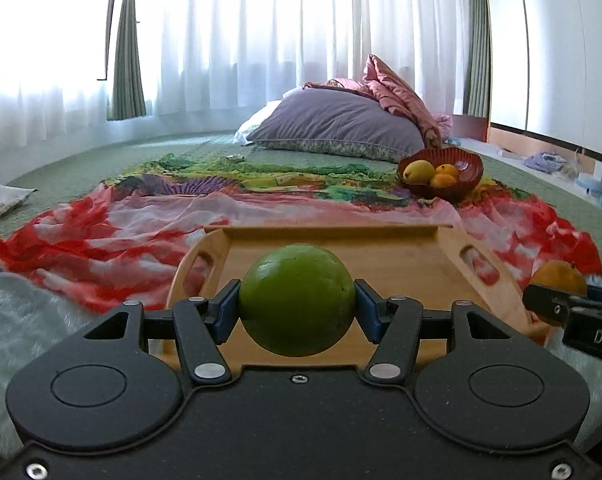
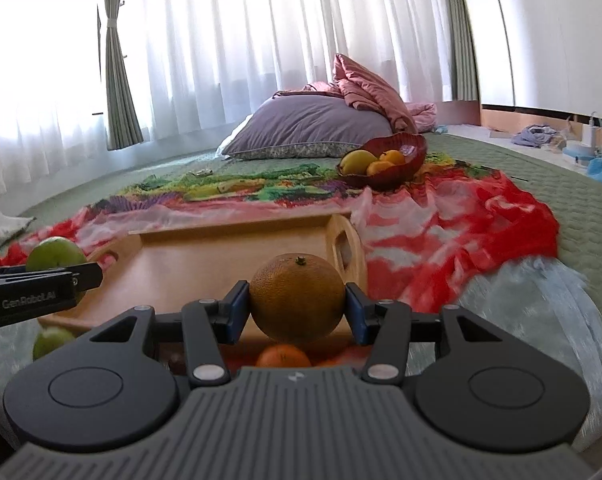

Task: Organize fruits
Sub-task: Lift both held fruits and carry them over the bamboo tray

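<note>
My left gripper [image 1: 297,306] is shut on a round green fruit [image 1: 297,298], held over the near end of a wooden tray [image 1: 401,240]. My right gripper [image 2: 297,306] is shut on a large orange [image 2: 297,296], held by the tray's [image 2: 229,240] near right corner. The orange also shows at the right edge of the left wrist view [image 1: 559,278]; the green fruit shows at the left of the right wrist view [image 2: 55,254]. A dark red bowl [image 1: 467,168] farther back holds a yellow fruit [image 1: 419,170] and small oranges [image 1: 445,179]. A small orange [image 2: 283,356] and another green fruit [image 2: 51,342] lie below my right gripper.
The tray lies on a red, white and multicoloured cloth [image 1: 101,240] spread over a green bed cover [image 1: 81,168]. A purple pillow [image 1: 337,124] and pink bedding [image 1: 397,88] lie behind the bowl. White curtains fill the back. Clutter sits on the floor at far right [image 2: 573,140].
</note>
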Tool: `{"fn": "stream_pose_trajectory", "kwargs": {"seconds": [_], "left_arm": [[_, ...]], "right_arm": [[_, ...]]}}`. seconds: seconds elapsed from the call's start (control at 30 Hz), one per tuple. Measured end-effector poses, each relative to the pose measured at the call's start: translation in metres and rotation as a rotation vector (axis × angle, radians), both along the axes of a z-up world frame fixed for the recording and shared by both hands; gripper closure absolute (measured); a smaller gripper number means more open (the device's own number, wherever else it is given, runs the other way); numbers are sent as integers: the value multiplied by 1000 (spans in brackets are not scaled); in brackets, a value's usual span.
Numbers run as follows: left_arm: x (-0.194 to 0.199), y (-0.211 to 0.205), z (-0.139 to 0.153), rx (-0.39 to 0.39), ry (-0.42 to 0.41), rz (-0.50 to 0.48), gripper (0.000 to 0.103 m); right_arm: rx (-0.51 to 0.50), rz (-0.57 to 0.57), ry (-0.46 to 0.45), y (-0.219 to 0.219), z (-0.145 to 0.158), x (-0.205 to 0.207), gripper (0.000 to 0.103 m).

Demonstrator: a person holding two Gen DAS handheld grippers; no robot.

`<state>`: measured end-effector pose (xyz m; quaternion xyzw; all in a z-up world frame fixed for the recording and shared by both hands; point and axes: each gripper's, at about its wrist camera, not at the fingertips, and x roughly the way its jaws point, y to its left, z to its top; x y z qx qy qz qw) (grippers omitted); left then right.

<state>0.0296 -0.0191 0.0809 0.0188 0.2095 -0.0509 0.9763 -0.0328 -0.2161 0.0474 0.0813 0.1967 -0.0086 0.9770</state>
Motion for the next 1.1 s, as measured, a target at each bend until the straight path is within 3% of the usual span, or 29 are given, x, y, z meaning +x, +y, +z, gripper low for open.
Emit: {"fn": "stream_pose_trajectory", "kwargs": {"seconds": [0.3, 0.63, 0.87, 1.1], "left_arm": [[79, 17, 23, -56, 56, -54, 46], [169, 24, -4, -54, 210, -52, 46], [200, 19, -25, -37, 262, -28, 46], [206, 11, -35, 4, 278, -43, 46]], "right_arm": [[43, 52, 54, -12, 29, 74, 49], [9, 105, 199, -9, 20, 169, 49], [13, 99, 317, -3, -4, 220, 49], [23, 99, 349, 2, -18, 232, 49]]}}
